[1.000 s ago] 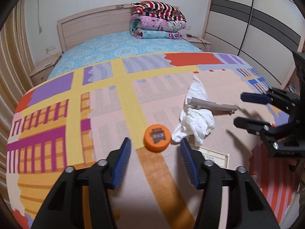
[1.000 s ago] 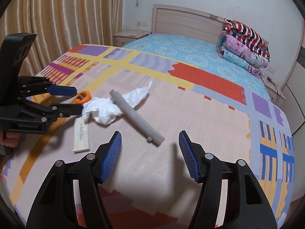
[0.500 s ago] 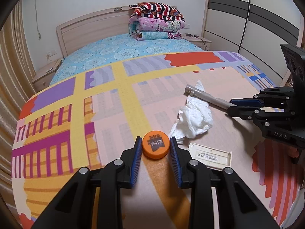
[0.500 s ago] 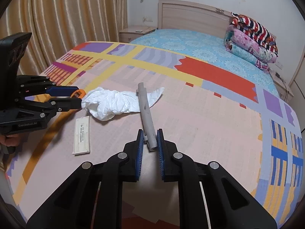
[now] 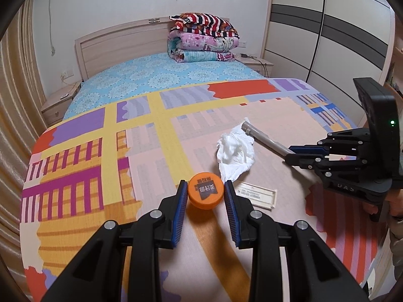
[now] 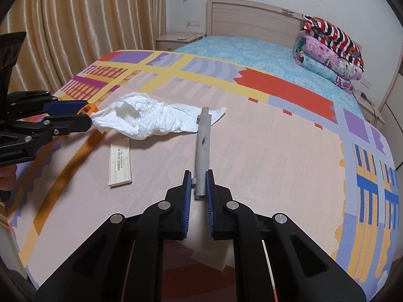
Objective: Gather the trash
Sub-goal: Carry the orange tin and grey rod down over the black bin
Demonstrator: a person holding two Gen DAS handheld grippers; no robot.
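Note:
An orange round lid (image 5: 205,190) sits between the blue pads of my left gripper (image 5: 206,188), which is shut on it, lifted a little off the bedspread. My right gripper (image 6: 199,180) is shut on the near end of a grey tube (image 6: 203,148); the tube also shows in the left wrist view (image 5: 264,138), raised at an angle. A crumpled white tissue (image 5: 235,153) lies between them, also in the right wrist view (image 6: 153,120). A flat cream plastic strip (image 5: 257,195) lies on the bedspread beside the lid, also in the right wrist view (image 6: 120,162).
The patterned bedspread (image 5: 141,156) covers the bed. Folded blankets (image 5: 201,40) are stacked by the headboard. Curtains (image 6: 75,25) hang along one side, a wardrobe (image 5: 327,37) stands on the other. A nightstand (image 5: 58,103) is at the bed's corner.
Both grippers closed from wide open: the left onto the orange lid, the right onto the grey tube. The tube's near end has swung and lifted, and both views have risen slightly.

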